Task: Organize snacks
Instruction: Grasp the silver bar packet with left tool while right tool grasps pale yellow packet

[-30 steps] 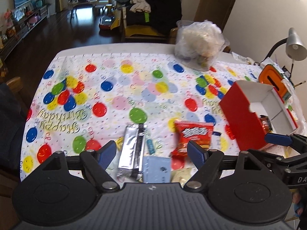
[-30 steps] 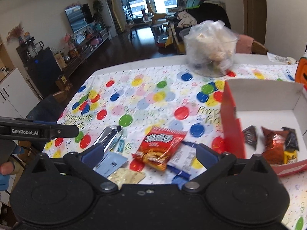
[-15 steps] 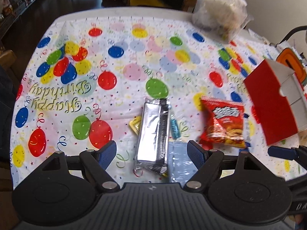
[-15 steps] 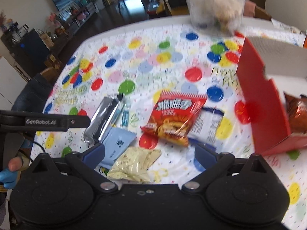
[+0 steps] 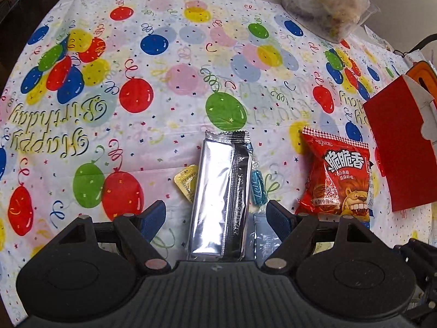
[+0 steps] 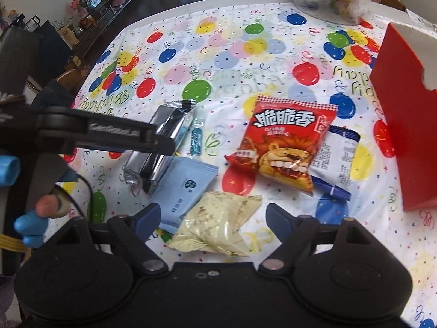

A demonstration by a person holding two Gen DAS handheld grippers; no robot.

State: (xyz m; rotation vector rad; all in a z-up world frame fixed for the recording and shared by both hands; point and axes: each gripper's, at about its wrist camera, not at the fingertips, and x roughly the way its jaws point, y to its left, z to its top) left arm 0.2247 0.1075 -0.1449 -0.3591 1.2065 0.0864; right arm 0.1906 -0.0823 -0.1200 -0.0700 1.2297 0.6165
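A long silver foil packet [image 5: 221,196] lies flat on the balloon tablecloth [image 5: 164,87]. My left gripper [image 5: 215,217] hangs over its near end, open, with its pads clear of both sides. A cream packet [image 6: 218,224] lies between the fingers of my right gripper [image 6: 213,216], whose jaws are closing without touching it. A red lion snack bag [image 6: 284,142] sits beyond it, partly over a white-and-blue packet [image 6: 336,158]. A pale blue packet [image 6: 183,188] lies beside the silver one. The red box [image 6: 401,114] stands at the right.
A small blue candy [image 5: 258,188] and a yellow sachet [image 5: 187,183] flank the silver packet. A clear plastic bag [image 5: 330,2] stands at the table's far right. One left gripper finger [image 6: 109,134] and a blue-gloved hand [image 6: 30,218] fill the right view's left side.
Both grippers have sunk toward the table and tipped further down. The silver packet has come between the left fingers and the cream packet between the right ones. The right jaws have narrowed.
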